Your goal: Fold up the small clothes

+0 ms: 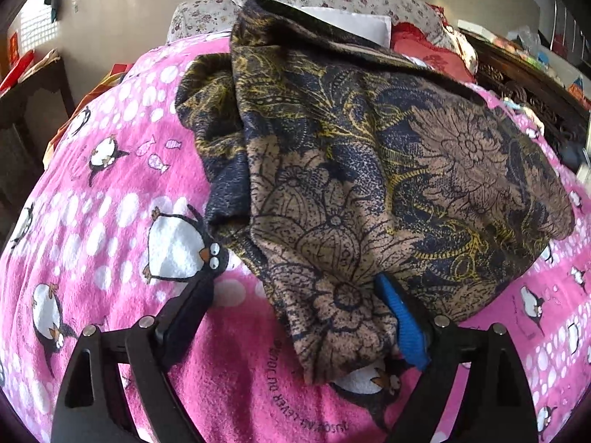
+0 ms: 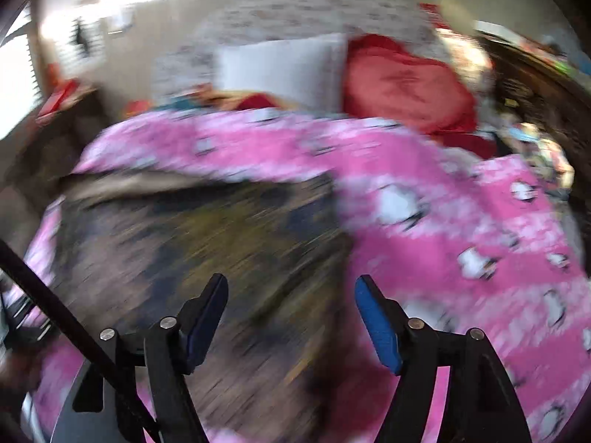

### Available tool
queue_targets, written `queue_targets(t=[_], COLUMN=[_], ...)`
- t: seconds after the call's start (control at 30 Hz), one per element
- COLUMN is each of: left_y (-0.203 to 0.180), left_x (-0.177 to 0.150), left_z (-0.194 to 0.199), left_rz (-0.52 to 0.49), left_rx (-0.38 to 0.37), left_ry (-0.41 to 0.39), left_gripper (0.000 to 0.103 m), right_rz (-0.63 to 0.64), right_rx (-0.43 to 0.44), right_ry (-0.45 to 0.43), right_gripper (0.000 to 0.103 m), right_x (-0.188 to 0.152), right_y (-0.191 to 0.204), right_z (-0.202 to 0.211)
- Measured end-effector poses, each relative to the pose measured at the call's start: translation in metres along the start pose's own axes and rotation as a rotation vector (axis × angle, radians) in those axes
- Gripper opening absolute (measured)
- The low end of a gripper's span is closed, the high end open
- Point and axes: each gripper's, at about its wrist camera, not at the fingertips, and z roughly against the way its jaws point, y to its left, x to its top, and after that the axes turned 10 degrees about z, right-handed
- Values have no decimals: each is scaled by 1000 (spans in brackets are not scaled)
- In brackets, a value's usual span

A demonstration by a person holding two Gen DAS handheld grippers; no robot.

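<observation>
Patterned garment [image 1: 369, 170], pink penguin blanket [image 1: 110, 221], possibly bedroom

— What is the pink blanket [image 1: 110, 221] like?
— Soft, fuzzy fleece cloth, matt, with penguins printed on it.
— And the dark flowery garment [image 1: 369, 184]?
— Thin woven cloth, a bit grainy, not shiny.
— The left gripper [image 1: 295, 317]?
— Hard black plastic, smooth, with shiny round metal pins. One finger pad [image 1: 410, 328] is blue and ribbed like rubber.
— The red pillow [image 2: 406, 85] at the blanket's far edge?
— Cloth with a slight shine.
</observation>
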Motion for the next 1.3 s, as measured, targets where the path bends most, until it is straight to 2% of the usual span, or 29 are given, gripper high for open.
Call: queue_targets(t=[0.07, 0.13, 0.17, 0.23, 0.3, 0.33, 0.4, 0.43, 0.53, 0.57, 0.63, 0.7, 0.77, 0.83, 0.87, 0.9, 0.93, 1.03, 1.1, 1.13, 1.17, 1.2, 1.23, 1.3], left_y=[1, 2, 3, 9, 19, 26, 39, 46, 51, 52, 51, 53, 63, 73, 76, 75, 73, 38, 20, 14, 8, 4, 3, 10], left_x=[-2, 0, 2, 9, 15, 16, 16, 16, 12, 9, 4, 5, 2, 4, 6, 8, 10, 9, 3, 1, -1, -1, -1, -1], left_z=[-1, -1, 0, 11, 34, 44, 49, 45, 26, 20, 13, 13, 13, 12, 12, 10, 9, 10, 13, 16, 17, 17, 16, 14], left_rz=[6, 10, 13, 27, 86, 129, 209, 265, 335, 346, 375, 397, 443, 501, 509, 507, 494, 347, 293, 280, 265, 254, 257, 315], left_rx=[-4, -9, -13, -23, -56, -85, -118, -135, -198, -225, -232, -256, -299, -338, -342, -334, -318, -226, -235, -245, -241, -216, -200, -247], left_ry=[7, 18, 21, 8, -48, -61, -48, -16, 80, 102, 110, 101, 106, 119, 122, 131, 142, 170, 184, 185, 179, 177, 179, 185], left_gripper=[91, 91, 91, 91, 91, 91, 91, 91, 91, 91, 91, 92, 92, 92, 92, 92, 92, 92, 91, 87, 63, 28, 23, 17], right_rz=[58, 74, 30, -103, -249, -306, -376, -398, -431, -431, -444, -462, -437, -451, -442, -423, -418, -419, -401, -402, -399, -394, -396, -410], right_rx=[31, 1, -42, -89, -51, -33, 27, 84, 237, 250, 201, 238, 303, 354, 341, 301, 289, 270, 252, 245, 235, 222, 209, 184], right_ry=[37, 120, 174, 158, 42, 9, -10, -4, 16, 39, 85, 62, 14, 7, 23, 50, 61, 59, 66, 66, 61, 57, 50, 36], right_gripper=[79, 78, 76, 73, 76, 84, 88, 88, 88, 88, 87, 86, 75, 43, 35, 30, 30, 27, 23, 20, 19, 17, 15, 13], right_x=[-24, -49, -61, -73, -84, -89, -96, -98, -102, -101, -100, -103, -98, -98, -100, -99, -99, -95, -95, -95, -95, -96, -100, -101], right_y=[22, 23, 11, -16, -41, -50, -57, -58, -53, -51, -46, -44, -38, -35, -33, -31, -29, -24, -21, -20, -20, -22, -25, -31], right_z=[-3, -22, -30, -20, 10, 22, 29, 26, 6, -5, -22, -25, -26, -33, -36, -41, -45, -47, -46, -44, -42, -38, -32, -25])
